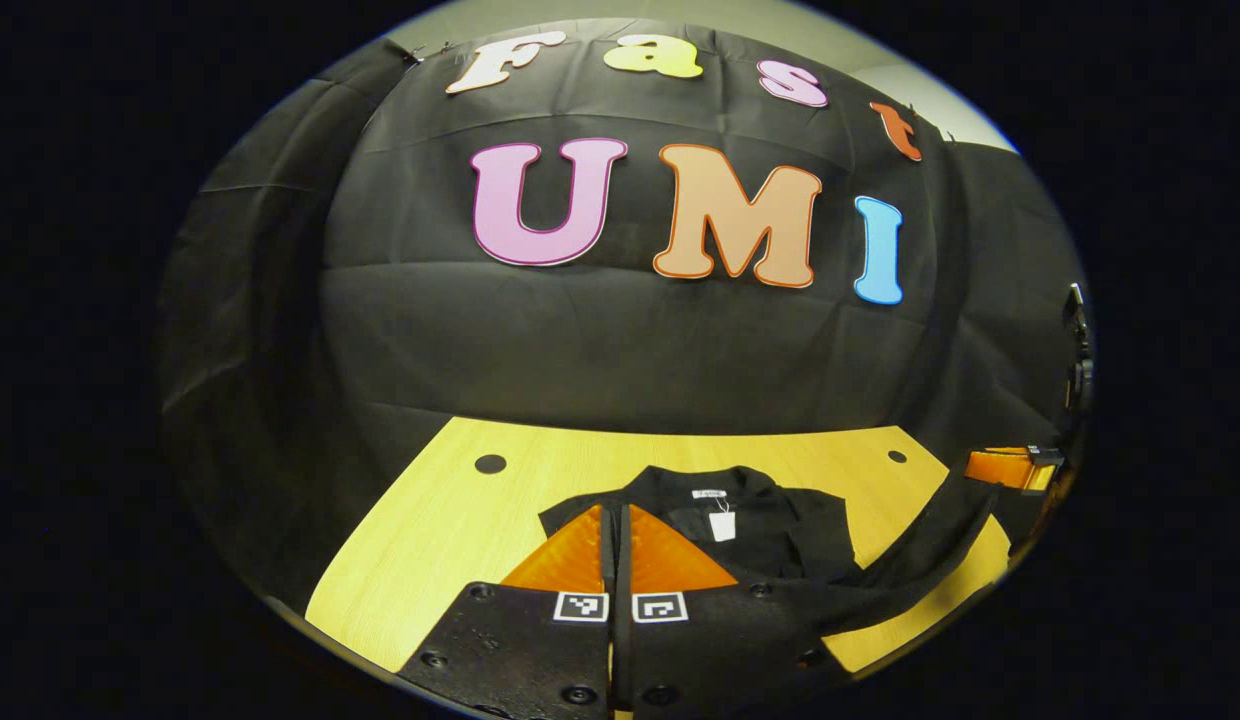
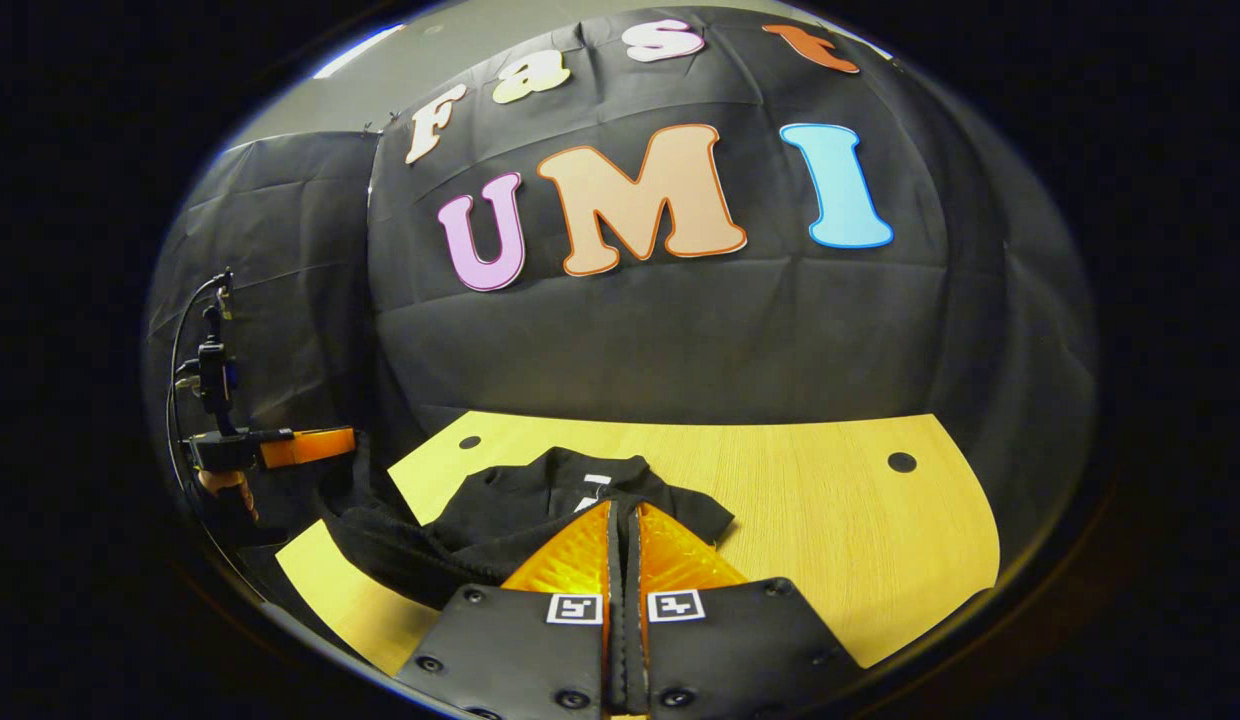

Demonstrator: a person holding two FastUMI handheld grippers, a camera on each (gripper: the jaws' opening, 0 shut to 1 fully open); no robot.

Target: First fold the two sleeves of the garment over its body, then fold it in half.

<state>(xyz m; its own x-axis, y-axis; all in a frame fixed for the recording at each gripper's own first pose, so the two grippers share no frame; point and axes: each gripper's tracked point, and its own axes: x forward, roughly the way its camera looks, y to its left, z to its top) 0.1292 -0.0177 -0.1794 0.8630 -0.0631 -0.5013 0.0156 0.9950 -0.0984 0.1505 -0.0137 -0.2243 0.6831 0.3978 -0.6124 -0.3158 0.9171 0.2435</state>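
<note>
Both tools ride low at six o'clock over the black garment (image 1: 740,520), which lies on the yellow worktop (image 1: 430,530). The left tool (image 1: 617,510) has its fingers together; a fold of cloth runs from beneath it toward the other tool at three o'clock, likely lifted to carry the fold over. The right tool (image 2: 620,505) is also closed, whether on cloth I cannot tell. A neck label (image 1: 708,494) and hang tag (image 1: 722,525) show; both too small to read.
</note>
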